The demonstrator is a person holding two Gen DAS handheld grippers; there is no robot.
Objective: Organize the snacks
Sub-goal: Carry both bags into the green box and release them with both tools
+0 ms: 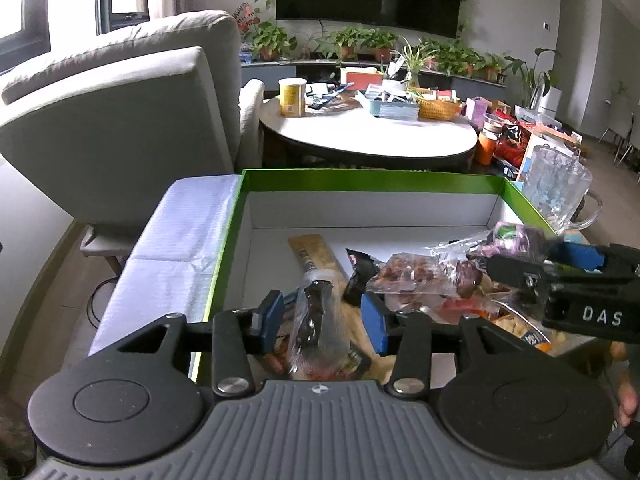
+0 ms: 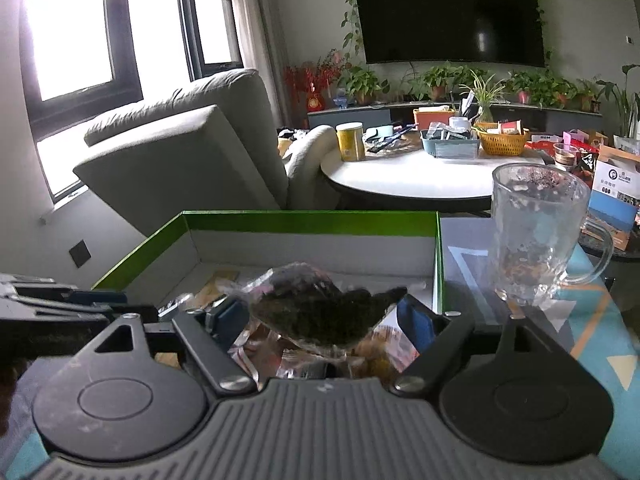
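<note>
Clear plastic is seen between the blue pads of the left gripper (image 1: 322, 314): a see-through packet with a dark snack (image 1: 316, 320) stands upright in the gap, above the near end of the green-rimmed box (image 1: 360, 182). The jaws are parted, and whether the pads press on the wrapper cannot be told.

Over on the right gripper (image 2: 320, 320), a crinkled clear bag of dark snack (image 2: 316, 312) is held clenched between the pads, above the box's near right part. The same bag is caught in the left wrist view, at the right gripper's tip.

Beneath both, the box floor is crowded with a heap of snack packets (image 1: 424, 280); a long tan packet (image 1: 316, 256) lies angled toward the far wall, whose far left stretch is bare white.

A glass mug (image 2: 536, 236) stands just outside the box's right wall on the patterned cloth (image 2: 600, 320). Beyond, a grey armchair (image 2: 192, 152) and a cluttered round table (image 2: 408, 172) are seen.
</note>
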